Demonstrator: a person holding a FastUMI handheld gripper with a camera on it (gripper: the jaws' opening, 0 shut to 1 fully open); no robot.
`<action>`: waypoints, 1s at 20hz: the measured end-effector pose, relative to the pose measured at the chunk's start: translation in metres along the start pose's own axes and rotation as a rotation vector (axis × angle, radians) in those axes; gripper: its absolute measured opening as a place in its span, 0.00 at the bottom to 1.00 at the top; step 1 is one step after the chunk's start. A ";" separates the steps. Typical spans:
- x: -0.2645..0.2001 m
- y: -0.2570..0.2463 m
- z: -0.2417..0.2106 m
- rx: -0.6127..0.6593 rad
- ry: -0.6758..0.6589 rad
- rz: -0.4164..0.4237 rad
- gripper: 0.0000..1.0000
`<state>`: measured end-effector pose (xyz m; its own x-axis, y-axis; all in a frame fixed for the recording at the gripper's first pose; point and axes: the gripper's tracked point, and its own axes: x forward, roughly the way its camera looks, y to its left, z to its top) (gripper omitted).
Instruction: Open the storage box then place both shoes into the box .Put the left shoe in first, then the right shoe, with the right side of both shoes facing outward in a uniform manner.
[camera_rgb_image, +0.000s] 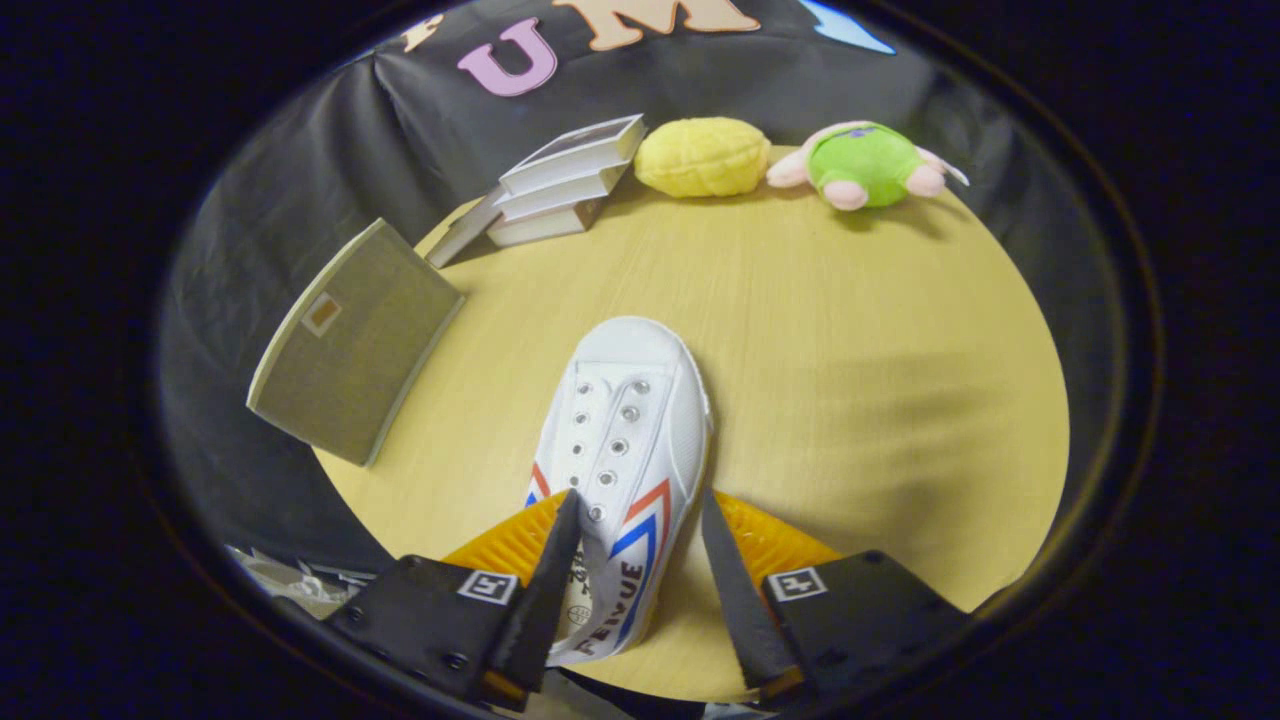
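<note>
A two-finger gripper (637, 520) stands with its fingers spread apart over a round, pale wooden surface (850, 330), a white canvas shoe (620, 440) lying between them with its toe pointing away. The shoe, laceless with rows of metal eyelets and red and blue chevron stripes on its side, has its heel end down between the fingers. The left finger (545, 590) lies against or over the tongue and eyelet area, while the right finger (735, 590) stands just clear of the shoe's side, a strip of bare surface showing between them. Whether the left finger truly presses the shoe cannot be told; the gripper is not clamped on it.

Well beyond the shoe and off to the left, a grey-green fabric storage box (350, 345) with a small label patch sits tilted at the edge of the surface, part of it hanging past the rim against the black cloth wall (260, 200). Whether it is open or closed cannot be told from this angle.

At the far side of the surface, a stack of three white books (565, 180) leans unevenly, the upper ones slid toward the right. Just beside them lies a yellow plush cushion (703, 157), and next to that a plush toy (868, 165) in green with pink limbs, lying on its side near the far edge.
</note>
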<state>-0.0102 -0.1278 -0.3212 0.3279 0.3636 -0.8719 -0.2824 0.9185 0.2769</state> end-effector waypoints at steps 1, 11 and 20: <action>0.000 -0.001 0.001 -0.002 0.003 0.000 0.63; -0.009 -0.011 -0.005 0.156 0.092 -0.154 0.07; -0.046 0.055 0.048 0.323 0.000 -0.128 0.06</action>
<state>0.0022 -0.0865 -0.2469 0.3418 0.2427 -0.9079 0.0611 0.9583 0.2791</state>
